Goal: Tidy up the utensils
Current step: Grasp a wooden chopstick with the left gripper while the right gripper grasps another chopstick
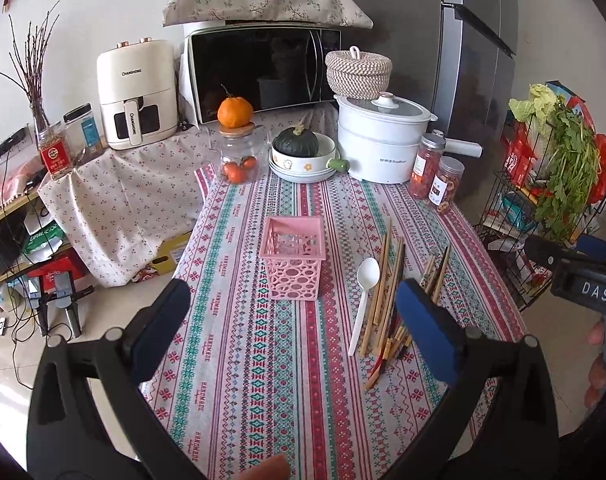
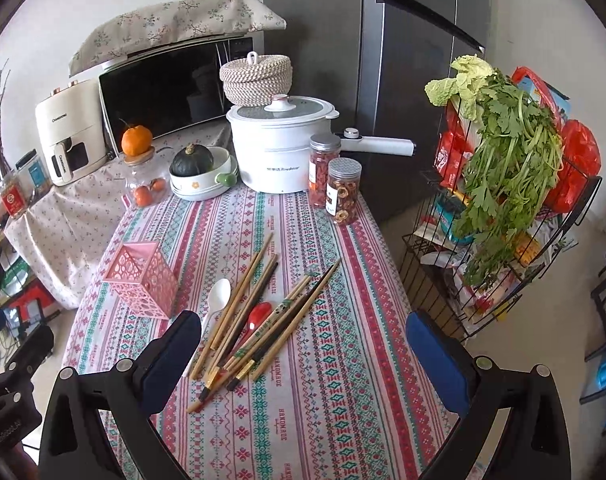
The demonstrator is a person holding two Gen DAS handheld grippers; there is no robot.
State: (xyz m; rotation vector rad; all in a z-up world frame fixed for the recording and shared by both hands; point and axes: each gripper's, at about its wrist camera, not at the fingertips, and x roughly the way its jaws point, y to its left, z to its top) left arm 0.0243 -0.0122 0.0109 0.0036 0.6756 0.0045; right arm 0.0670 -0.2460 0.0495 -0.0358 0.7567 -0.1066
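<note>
A pink perforated utensil holder (image 1: 294, 259) stands empty on the patterned tablecloth (image 1: 263, 360); it also shows in the right wrist view (image 2: 143, 276). To its right lie a white plastic spoon (image 1: 365, 300), a loose pile of wooden chopsticks (image 1: 387, 292) and a red spoon (image 2: 259, 314) under them. The pile shows in the right wrist view (image 2: 259, 312) with the white spoon (image 2: 215, 308). My left gripper (image 1: 291, 336) is open and empty, held above the table in front of the holder. My right gripper (image 2: 303, 356) is open and empty, above the near end of the chopsticks.
At the table's back stand a white pot (image 1: 379, 140), two snack jars (image 1: 437, 174), a bowl with a green squash (image 1: 297, 152) and a glass jar with an orange on top (image 1: 239, 148). A wire rack with greens (image 2: 503, 216) stands right of the table.
</note>
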